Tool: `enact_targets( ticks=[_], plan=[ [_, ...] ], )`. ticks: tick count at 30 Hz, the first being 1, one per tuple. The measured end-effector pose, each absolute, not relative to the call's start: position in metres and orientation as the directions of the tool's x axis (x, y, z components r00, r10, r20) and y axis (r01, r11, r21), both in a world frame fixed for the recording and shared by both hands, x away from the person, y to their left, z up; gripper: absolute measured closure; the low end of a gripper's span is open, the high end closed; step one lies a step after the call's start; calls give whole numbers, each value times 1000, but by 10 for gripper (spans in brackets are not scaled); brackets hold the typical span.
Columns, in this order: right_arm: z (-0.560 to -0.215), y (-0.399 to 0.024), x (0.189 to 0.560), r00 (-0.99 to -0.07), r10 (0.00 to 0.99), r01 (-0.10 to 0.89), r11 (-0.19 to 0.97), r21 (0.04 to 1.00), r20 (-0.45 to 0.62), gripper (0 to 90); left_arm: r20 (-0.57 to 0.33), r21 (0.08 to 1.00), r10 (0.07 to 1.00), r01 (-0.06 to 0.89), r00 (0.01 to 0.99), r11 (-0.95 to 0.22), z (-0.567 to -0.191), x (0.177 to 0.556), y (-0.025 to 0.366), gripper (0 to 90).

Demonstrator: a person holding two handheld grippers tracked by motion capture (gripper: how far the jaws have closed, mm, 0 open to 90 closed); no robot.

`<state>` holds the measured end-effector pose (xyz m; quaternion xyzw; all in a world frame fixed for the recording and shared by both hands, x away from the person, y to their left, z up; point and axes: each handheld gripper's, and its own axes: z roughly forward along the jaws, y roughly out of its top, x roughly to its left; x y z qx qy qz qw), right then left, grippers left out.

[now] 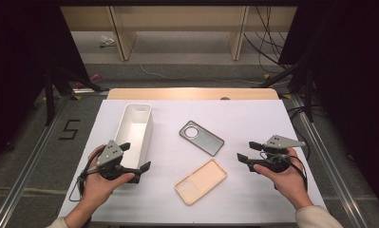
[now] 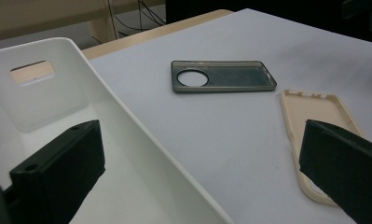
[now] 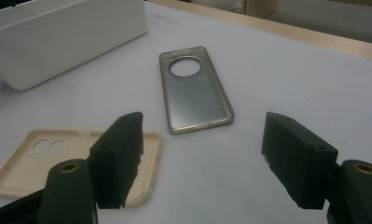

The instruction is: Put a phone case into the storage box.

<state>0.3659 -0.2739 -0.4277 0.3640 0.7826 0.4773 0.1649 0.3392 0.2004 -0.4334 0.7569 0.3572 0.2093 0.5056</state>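
A grey translucent phone case (image 1: 202, 137) with a round camera hole lies in the middle of the white table sheet (image 1: 253, 118); it also shows as the grey case (image 2: 221, 76) and the grey case (image 3: 193, 91). A beige phone case (image 1: 201, 181) lies nearer the front, seen too as the beige case (image 2: 316, 119) and the beige case (image 3: 48, 161). My left gripper (image 1: 136, 156) is open over the near end of a white bin (image 1: 136, 127); one jaw hangs over the bin (image 2: 58, 107). My right gripper (image 1: 246, 151) is open, empty, right of both cases.
The long white bin (image 3: 58, 37) stands at the left of the sheet, empty inside. A wooden table edge (image 1: 192, 93) runs along the back. Metal rails (image 1: 320, 152) flank the table, and cables (image 1: 268, 42) lie on the floor beyond.
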Motion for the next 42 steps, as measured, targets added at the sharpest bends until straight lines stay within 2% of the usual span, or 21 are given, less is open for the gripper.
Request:
enact_targets(
  ticks=[19,22,28,30,42],
  plan=[
    [-426,-271,373,-674,737,385,286,877,56,377,-43,920,751,319,659,-228,-432,340,201,0],
    [-424,-270,378,-669,741,384,276,881,60,462,-47,919,752,323,657,-225,-433,340,202,0],
    [-422,-261,396,-660,749,407,294,865,56,821,-41,917,748,322,662,-234,-433,340,200,0],
    [-423,-257,404,-658,752,413,311,856,45,900,-43,916,748,324,662,-235,-434,340,199,1],
    [-447,-221,461,-627,779,502,422,755,-19,900,-42,918,746,321,665,-234,-433,339,199,1]
  ],
)
